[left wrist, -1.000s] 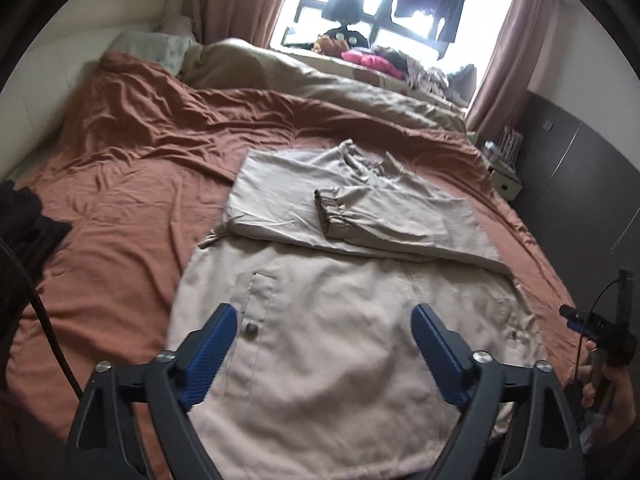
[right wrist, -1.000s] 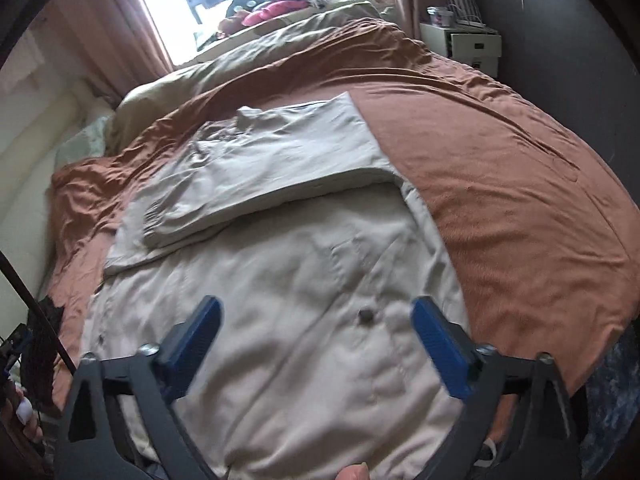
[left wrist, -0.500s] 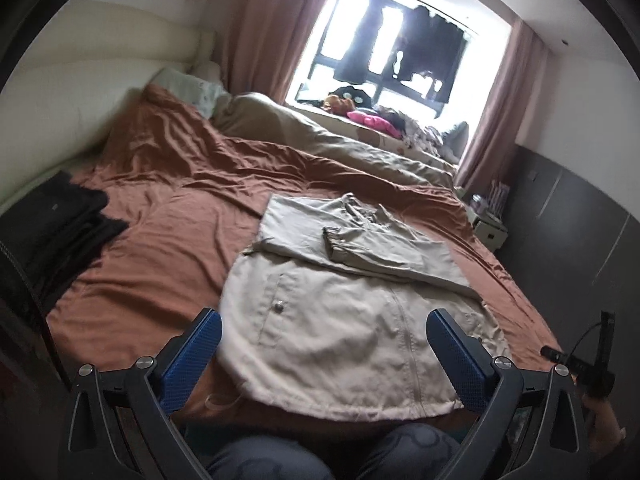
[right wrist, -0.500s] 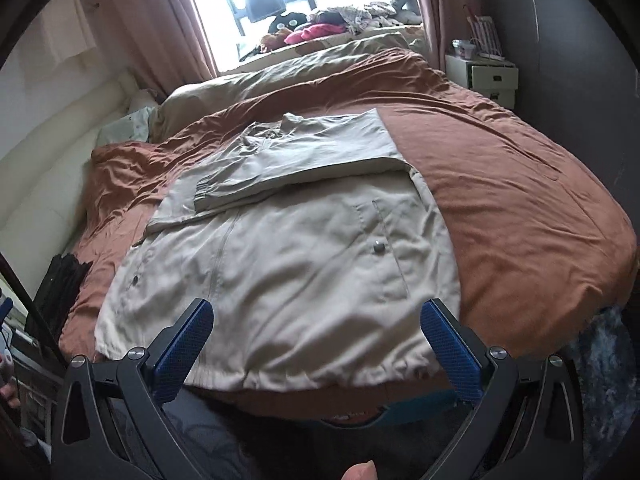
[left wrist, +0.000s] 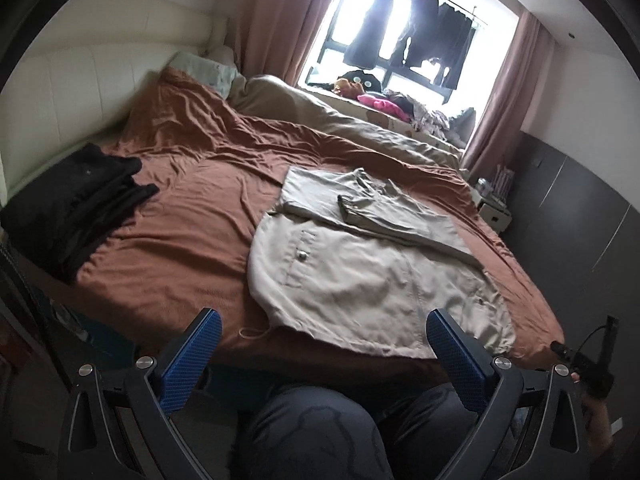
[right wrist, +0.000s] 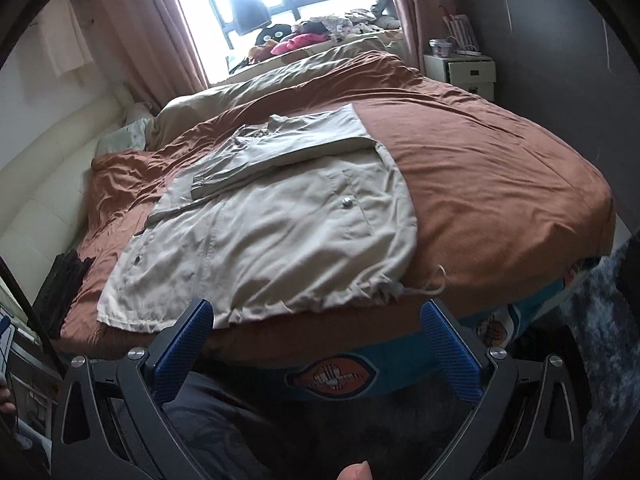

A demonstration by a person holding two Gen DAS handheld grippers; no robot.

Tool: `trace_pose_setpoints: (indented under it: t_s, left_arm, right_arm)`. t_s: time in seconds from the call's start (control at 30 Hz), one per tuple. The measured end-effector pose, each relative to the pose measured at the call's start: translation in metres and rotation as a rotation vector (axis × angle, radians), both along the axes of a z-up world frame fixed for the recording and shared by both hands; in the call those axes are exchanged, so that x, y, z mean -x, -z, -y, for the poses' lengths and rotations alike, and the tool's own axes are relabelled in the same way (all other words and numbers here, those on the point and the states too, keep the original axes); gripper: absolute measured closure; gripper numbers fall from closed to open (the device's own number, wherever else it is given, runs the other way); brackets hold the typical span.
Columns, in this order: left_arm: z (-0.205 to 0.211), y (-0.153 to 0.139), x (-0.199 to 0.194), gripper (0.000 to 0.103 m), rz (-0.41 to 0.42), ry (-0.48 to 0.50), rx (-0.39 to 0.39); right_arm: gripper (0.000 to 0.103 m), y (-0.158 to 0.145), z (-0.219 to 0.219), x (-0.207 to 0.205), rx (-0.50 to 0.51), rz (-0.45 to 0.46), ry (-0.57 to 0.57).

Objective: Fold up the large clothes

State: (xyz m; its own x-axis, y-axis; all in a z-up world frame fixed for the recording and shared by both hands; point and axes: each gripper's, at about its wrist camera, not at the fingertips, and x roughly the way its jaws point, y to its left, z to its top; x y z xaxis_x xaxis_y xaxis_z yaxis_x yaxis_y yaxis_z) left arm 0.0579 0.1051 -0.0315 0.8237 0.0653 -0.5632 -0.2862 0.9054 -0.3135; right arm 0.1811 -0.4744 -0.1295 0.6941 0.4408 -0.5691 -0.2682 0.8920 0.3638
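A beige jacket (left wrist: 372, 276) (right wrist: 272, 232) lies flat on the rust-brown bed (left wrist: 180, 248) (right wrist: 500, 184), both sleeves folded across its upper half and its hem at the near edge. A drawstring (right wrist: 430, 284) trails from the hem's right corner. My left gripper (left wrist: 322, 332) hangs open off the foot of the bed, above a person's knee (left wrist: 316, 432), with nothing between its blue pads. My right gripper (right wrist: 318, 320) is open too, held back from the hem and empty.
A pile of folded black clothes (left wrist: 76, 208) sits on the bed's left side. Beige duvet (left wrist: 340, 116) and pillows lie at the far end below the window. A white nightstand (right wrist: 460, 72) stands right of the bed. A teal bed base (right wrist: 384, 356) shows under the sheet.
Both grippers have drawn back from over the jacket to beyond the foot of the bed. The whole jacket and the black pile have come into view. Jaws stayed open.
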Motion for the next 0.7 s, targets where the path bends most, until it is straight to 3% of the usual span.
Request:
trace_pose_setpoints:
  t_s: [0.2,0.33,0.7]
  left_arm:
    - [-0.002,-0.004,0.013,0.000,-0.015,-0.062,-0.052]
    - [-0.007,-0.003,0.022,0.000,0.016,-0.048,-0.018]
    - [-0.013,0.015,0.020,0.000,-0.015,-0.031,-0.075]
  right_arm:
    - [0.000,0.003,0.011,0.008,0.007,0.025,0.007]
    - [0.000,0.007,0.015,0.008,0.006,0.026,0.011]
    - [0.000,0.031,0.028,-0.008,0.010,0.005,0.013]
